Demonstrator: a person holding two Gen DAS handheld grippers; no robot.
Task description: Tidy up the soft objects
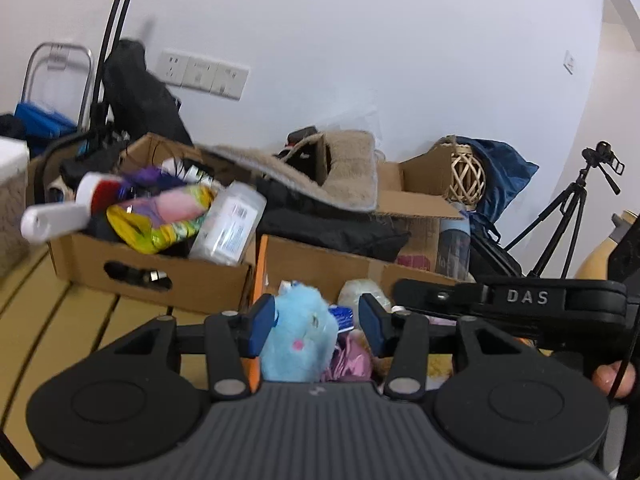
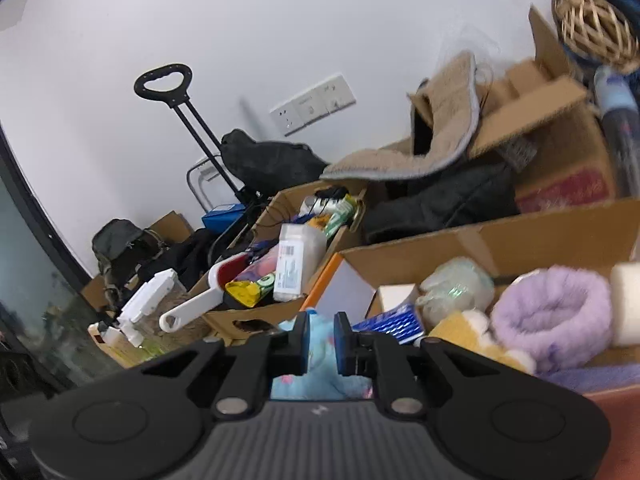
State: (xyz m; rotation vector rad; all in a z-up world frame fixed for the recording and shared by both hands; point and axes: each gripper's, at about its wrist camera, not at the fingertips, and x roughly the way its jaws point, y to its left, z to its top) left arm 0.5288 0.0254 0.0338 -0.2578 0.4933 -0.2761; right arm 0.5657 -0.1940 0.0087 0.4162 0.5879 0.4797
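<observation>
the left tool (image 1: 316, 326) stands open around a light blue plush toy (image 1: 298, 336), its left blue pad touching the fur, the right pad apart from it. the right tool (image 2: 322, 340) is nearly clenched, its blue pads pinching the same blue plush toy (image 2: 316, 384) (blurred here). the toy sits at the near end of a cardboard box (image 2: 500, 240) that also holds a lilac fluffy ring (image 2: 556, 312), a pale green bundle (image 2: 456, 290) and a yellow soft piece (image 2: 460, 330). a second box (image 1: 160, 276) of bottles and packets stands just beside it.
</observation>
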